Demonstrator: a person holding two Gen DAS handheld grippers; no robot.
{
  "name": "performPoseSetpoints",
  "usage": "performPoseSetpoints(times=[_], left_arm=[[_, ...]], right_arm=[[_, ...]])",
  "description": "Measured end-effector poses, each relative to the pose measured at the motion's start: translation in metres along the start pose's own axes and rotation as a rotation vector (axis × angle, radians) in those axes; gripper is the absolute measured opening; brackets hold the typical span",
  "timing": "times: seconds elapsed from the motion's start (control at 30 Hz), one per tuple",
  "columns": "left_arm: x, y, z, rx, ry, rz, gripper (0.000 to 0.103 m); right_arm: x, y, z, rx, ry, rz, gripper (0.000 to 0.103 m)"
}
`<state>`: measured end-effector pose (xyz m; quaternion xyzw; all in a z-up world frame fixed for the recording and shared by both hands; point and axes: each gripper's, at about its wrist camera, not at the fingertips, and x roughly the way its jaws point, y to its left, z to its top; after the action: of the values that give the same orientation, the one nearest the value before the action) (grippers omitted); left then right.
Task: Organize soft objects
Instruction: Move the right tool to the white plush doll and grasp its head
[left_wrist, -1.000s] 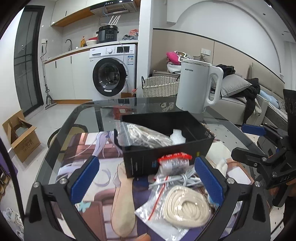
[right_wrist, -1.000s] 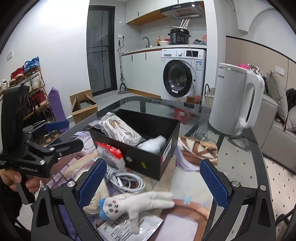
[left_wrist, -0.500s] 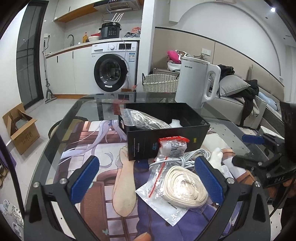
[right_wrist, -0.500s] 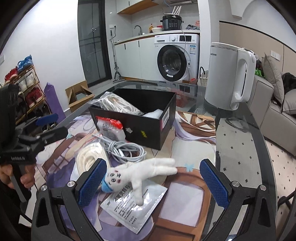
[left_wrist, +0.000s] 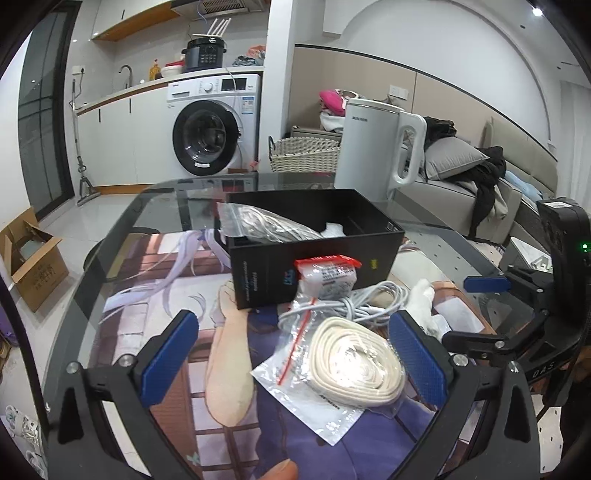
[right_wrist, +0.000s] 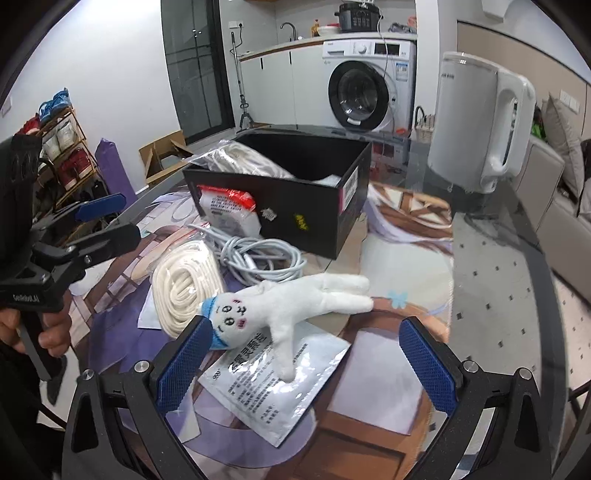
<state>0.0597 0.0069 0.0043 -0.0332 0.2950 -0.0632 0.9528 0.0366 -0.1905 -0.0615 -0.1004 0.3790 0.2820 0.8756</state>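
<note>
Plush doll (right_wrist: 291, 306) lies on a flat printed pouch (right_wrist: 273, 384) on the counter (right_wrist: 491, 295), just in front of the black box (right_wrist: 295, 206). Right gripper (right_wrist: 303, 362) hangs wide open over it; left gripper (left_wrist: 295, 362), also open, frames the bagged rope coil (left_wrist: 354, 362). Best to pinch the doll's body alone, clear of the pouch beneath.

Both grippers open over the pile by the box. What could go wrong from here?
1. The bagged rope coil lies between the left gripper pads; slick plastic may slip.
2. The grey cable touches the coil and could drag along.
3. The plush toy overlaps a flat sachet; the right gripper may pinch both.
</note>
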Motion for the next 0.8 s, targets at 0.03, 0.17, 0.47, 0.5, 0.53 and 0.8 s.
performPoseSetpoints(times=[0.03,0.17,0.47,0.5,0.53,0.8], left_arm=[[0.0,-0.001,0.0,0.003,0.0,0.001,0.103],[-0.002,-0.004,0.0,0.015,-0.004,-0.008,0.103],[-0.007,-0.003,0.004,0.017,-0.02,0.003,0.103],[-0.008,-0.004,0.004,0.017,-0.02,0.0,0.103],[-0.008,-0.005,0.004,0.021,-0.019,0.002,0.103],[-0.002,-0.019,-0.002,0.072,0.007,-0.009,0.103]], right_arm=[[0.002,0.001,-0.001,-0.006,0.007,0.002,0.102],[0.005,0.004,-0.003,-0.011,0.015,0.003,0.102],[-0.012,0.003,0.003,-0.033,-0.002,0.001,0.102],[-0.013,0.004,0.003,-0.041,-0.002,-0.002,0.102],[-0.014,0.004,0.003,-0.049,0.004,0.0,0.102],[-0.008,0.005,-0.004,-0.073,0.035,0.006,0.102]])
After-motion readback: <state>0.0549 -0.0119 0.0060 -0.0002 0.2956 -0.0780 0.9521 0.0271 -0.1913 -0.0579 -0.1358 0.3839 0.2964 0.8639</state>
